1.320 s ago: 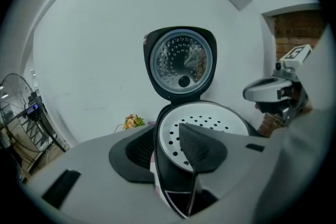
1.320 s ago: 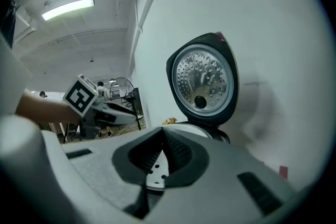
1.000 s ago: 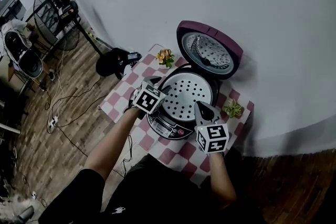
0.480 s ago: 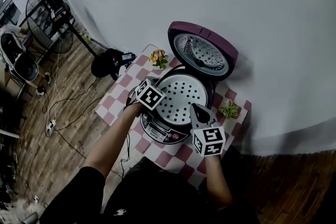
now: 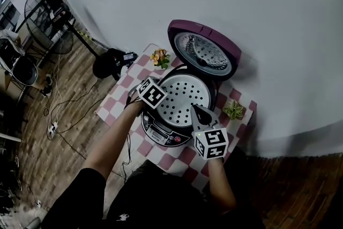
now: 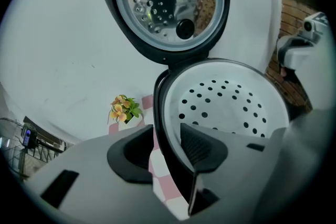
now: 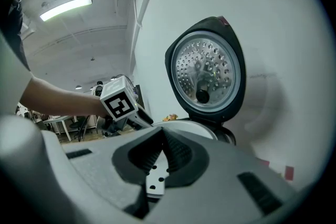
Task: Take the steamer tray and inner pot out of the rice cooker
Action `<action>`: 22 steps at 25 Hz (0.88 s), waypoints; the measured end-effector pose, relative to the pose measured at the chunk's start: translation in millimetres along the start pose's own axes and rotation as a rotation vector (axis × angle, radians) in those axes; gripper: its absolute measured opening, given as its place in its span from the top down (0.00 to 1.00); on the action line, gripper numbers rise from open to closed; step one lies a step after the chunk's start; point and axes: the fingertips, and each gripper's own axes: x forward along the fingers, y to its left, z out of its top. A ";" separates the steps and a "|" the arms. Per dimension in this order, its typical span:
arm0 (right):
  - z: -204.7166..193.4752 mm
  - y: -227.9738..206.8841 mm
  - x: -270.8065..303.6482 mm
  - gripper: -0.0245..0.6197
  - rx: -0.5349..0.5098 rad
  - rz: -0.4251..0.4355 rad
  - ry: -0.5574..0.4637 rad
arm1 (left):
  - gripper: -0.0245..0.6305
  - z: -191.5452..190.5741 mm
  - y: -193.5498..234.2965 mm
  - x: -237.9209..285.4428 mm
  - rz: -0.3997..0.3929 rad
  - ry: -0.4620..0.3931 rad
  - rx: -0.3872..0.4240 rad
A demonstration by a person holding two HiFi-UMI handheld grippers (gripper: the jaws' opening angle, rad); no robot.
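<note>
Steamer tray [image 5: 186, 95] sits in the open rice cooker [image 5: 161, 133] on the checked table [image 5: 119, 103], lid [image 5: 203, 53] up. Right gripper [image 7: 163, 157] is clamped on the tray's near edge. Left gripper [image 6: 164, 152] grips nothing: its 2 jaws, just closing in, straddle the cooker's rim, 1 outside, 1 over the tray.
</note>
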 end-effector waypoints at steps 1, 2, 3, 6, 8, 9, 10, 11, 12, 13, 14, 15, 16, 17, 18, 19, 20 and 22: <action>0.0 0.4 -0.2 0.96 0.000 0.002 0.000 | 0.71 -1.3 -0.9 1.4 -0.010 0.012 0.000; -0.2 0.6 -0.4 0.96 0.000 0.004 0.000 | 0.69 -3.0 -2.0 3.2 -0.020 0.026 0.002; -0.7 0.5 -0.5 0.96 0.001 0.005 0.001 | 0.68 -4.3 -2.7 4.9 -0.028 0.037 0.005; -3.9 -0.2 -1.8 0.96 0.003 0.007 0.005 | 0.71 -6.0 -3.1 5.3 -0.037 0.045 -0.008; -4.5 -1.1 -3.3 0.96 0.003 0.007 0.004 | 0.74 -6.8 -3.4 2.4 -0.043 0.041 -0.030; -4.4 -2.0 -3.7 0.96 0.004 0.006 0.003 | 0.74 -6.0 -2.6 -0.1 -0.042 0.035 -0.038; -4.4 -3.0 -3.8 0.96 0.004 0.005 0.001 | 0.74 -4.4 -1.0 -2.8 -0.036 0.028 -0.042; -4.1 -4.0 -3.8 0.96 0.005 0.005 -0.001 | 0.74 -1.7 1.3 -5.7 -0.029 0.015 -0.044; -3.1 -4.3 -3.9 0.96 0.005 0.005 -0.004 | 0.75 1.2 3.5 -8.6 -0.028 0.000 -0.052; -0.8 -3.5 -4.4 0.96 0.004 0.006 -0.007 | 0.76 2.5 4.1 -10.9 -0.041 -0.011 -0.074; 3.6 -1.4 -5.2 0.96 0.001 0.008 -0.009 | 0.77 2.0 3.6 -14.1 -0.070 -0.016 -0.111; 9.9 1.7 -6.3 0.96 -0.001 0.008 -0.010 | 0.78 1.5 4.1 -19.7 -0.102 -0.019 -0.157; 16.8 5.0 -7.3 0.96 -0.003 0.009 -0.011 | 0.79 1.8 6.0 -26.4 -0.134 -0.025 -0.206; 21.9 7.1 -8.0 0.96 -0.004 0.009 -0.013 | 0.81 2.5 8.0 -31.4 -0.161 -0.033 -0.254; 23.2 7.0 -8.6 0.96 -0.004 0.010 -0.015 | 0.82 2.9 8.8 -33.2 -0.183 -0.044 -0.298; 21.2 5.2 -9.1 0.96 -0.004 0.012 -0.018 | 0.82 2.9 8.0 -32.6 -0.200 -0.054 -0.334; 18.2 3.2 -9.7 0.96 -0.003 0.013 -0.019 | 0.82 2.8 6.3 -32.0 -0.213 -0.064 -0.364; 15.9 1.7 -11.0 0.96 0.000 0.014 -0.022 | 0.87 5.7 4.4 -35.7 -0.234 -0.094 -0.417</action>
